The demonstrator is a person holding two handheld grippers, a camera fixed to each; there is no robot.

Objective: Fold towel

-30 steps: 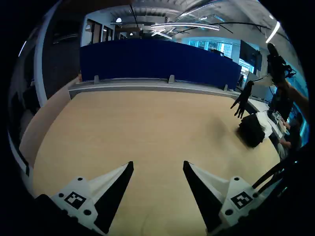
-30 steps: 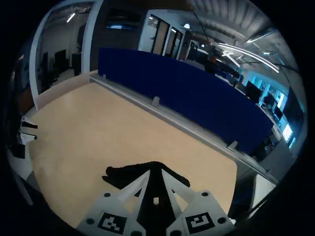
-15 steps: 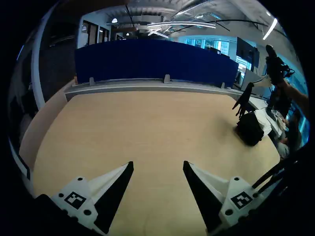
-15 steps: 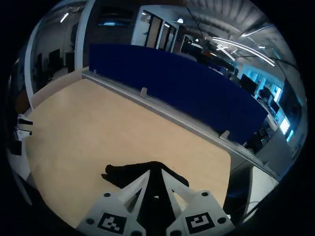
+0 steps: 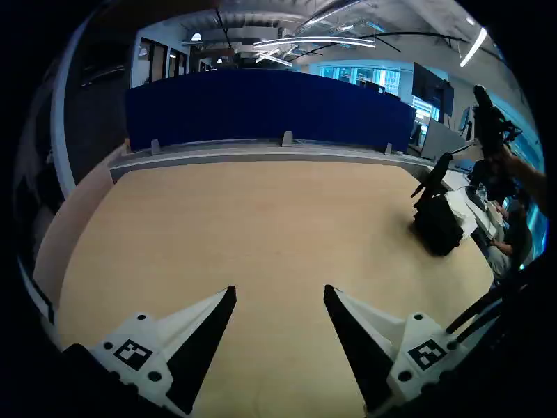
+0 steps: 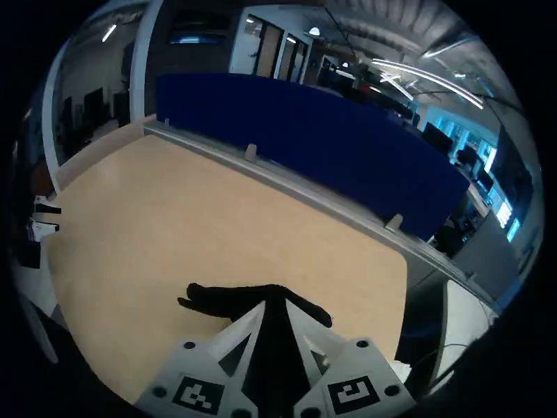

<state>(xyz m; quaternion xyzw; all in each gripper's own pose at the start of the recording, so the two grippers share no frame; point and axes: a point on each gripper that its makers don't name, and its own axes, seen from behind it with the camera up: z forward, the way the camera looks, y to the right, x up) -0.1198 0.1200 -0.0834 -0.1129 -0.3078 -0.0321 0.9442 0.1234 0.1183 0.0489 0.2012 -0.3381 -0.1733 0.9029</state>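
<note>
A black towel [image 5: 436, 224] lies bunched near the right end of the tan table [image 5: 264, 209]. One corner of it rises to my right gripper [image 5: 446, 159], held by a hand [image 5: 514, 166] above the heap. In the right gripper view that gripper [image 6: 275, 305] is shut on the towel [image 6: 216, 299], whose dark cloth spreads left and right of the fingertips. My left gripper [image 5: 278, 289] hovers open over bare table at the near edge, far from the towel. Its white fingers [image 6: 42, 217] show at the left rim of the right gripper view.
A blue partition [image 5: 271, 104] on a grey rail runs along the table's far edge. Beyond the right end stand a white desk [image 5: 465, 209] with a seated person [image 5: 503, 240] and monitors.
My right gripper has come down with the towel corner, closer to the bunched cloth. The left gripper has drifted slightly and stays open.
</note>
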